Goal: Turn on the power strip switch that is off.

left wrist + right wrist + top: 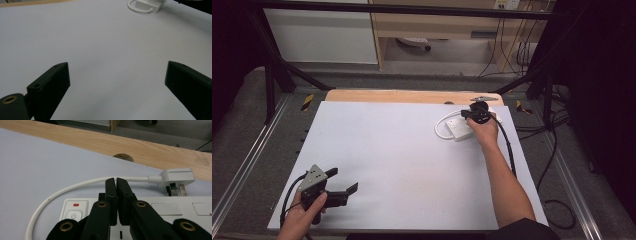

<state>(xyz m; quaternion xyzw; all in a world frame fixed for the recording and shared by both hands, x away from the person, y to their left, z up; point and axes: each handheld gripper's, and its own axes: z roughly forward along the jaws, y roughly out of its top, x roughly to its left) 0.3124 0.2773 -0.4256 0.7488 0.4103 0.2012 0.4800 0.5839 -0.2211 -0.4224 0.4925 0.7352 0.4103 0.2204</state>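
My right gripper (pixel 116 181), jaws together, sits over the white power strip (pixel 160 210) near the table's (pixel 402 165) far right corner; left gripper (pixel 343 181), jaws apart, hovers near the near left corner.

closed right gripper (pixel 114 181), white power strip (pixel 165 208)

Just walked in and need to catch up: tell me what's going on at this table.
A person sits at a table covered by a white sheet, holding a hand-held gripper in each hand. The right hand-held gripper is over a white power strip near the far right corner, its jaws shut or nearly so above the strip; whether they touch it isn't clear. The strip's white cable loops round to its plug, lying unplugged beside it. The left hand-held gripper rests open near the front left, holding nothing.
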